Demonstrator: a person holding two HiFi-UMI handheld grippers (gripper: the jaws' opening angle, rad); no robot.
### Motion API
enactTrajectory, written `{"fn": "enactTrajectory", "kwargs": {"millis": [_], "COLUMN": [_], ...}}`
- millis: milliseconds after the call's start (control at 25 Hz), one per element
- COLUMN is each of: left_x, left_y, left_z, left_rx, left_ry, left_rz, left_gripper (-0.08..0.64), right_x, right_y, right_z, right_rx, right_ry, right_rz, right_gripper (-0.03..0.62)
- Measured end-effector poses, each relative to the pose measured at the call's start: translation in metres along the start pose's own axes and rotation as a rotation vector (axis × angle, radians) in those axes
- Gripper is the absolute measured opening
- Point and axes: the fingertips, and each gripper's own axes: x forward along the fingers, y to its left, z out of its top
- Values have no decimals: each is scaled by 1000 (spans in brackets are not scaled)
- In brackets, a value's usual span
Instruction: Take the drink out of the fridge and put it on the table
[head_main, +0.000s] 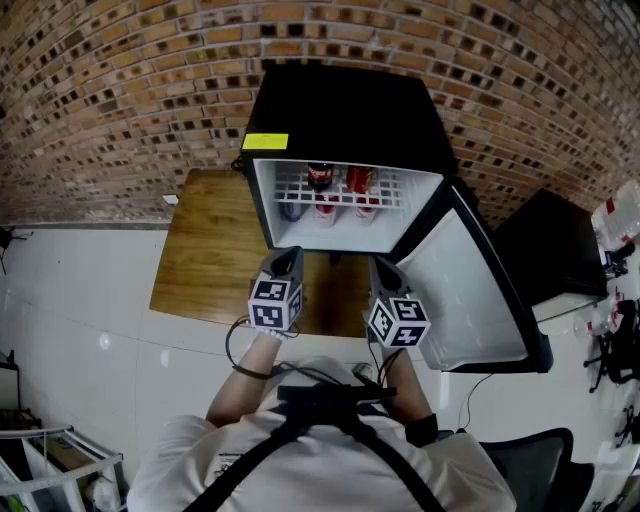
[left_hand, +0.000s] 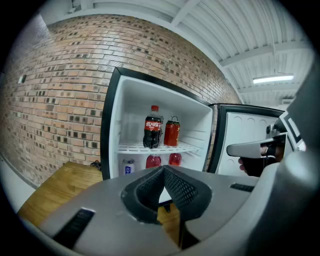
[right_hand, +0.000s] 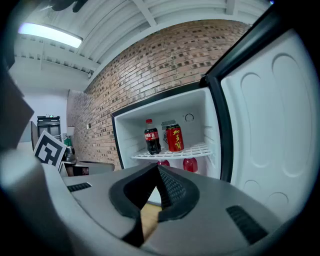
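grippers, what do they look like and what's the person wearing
The left gripper and right gripper are grey, each carrying a white cube with black square markers. Their fingers have a black textured lining. Black cables trail from them. The person wears a white short-sleeved shirt under black straps.

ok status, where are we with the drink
Left gripper shut, empty. Right gripper shut, empty. Cola bottle on fridge shelf, beside red can. Door open, nothing in the way.

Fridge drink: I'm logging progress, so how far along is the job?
Done: the fridge door stands open. In hand: nothing; the left gripper and right gripper are shut and empty. Left: grasp a drink, the cola bottle or red can on the shelf, and set it on the wooden table.
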Motion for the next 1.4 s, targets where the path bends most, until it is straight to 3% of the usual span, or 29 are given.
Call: {"fn": "enactTrajectory", "kwargs": {"millis": [320,640,800,1040,1400], "left_x": [8,77,111,141,169], "left_y": [0,7,17,30,34], "left_z": [13,58,85,108,125], "left_rx": [33,128,161,145,152], "left_ry": [-28,-4,-16,-15,9], "left_rz": [4,-2,32,74,79], "left_gripper": [2,342,350,368,377], "right_x": [2,-2,-7,-11,-11], "right_y": [-2,-9,-17,-30,-41], "right_z": [1,7,9,10,15], "right_rx": [1,6,11,22,31], "right_ry": [0,-15,-22,-35,-49], "right_rz": [0,-22,-46,-77,-96], "right_gripper": [14,14,14,14,15]}}
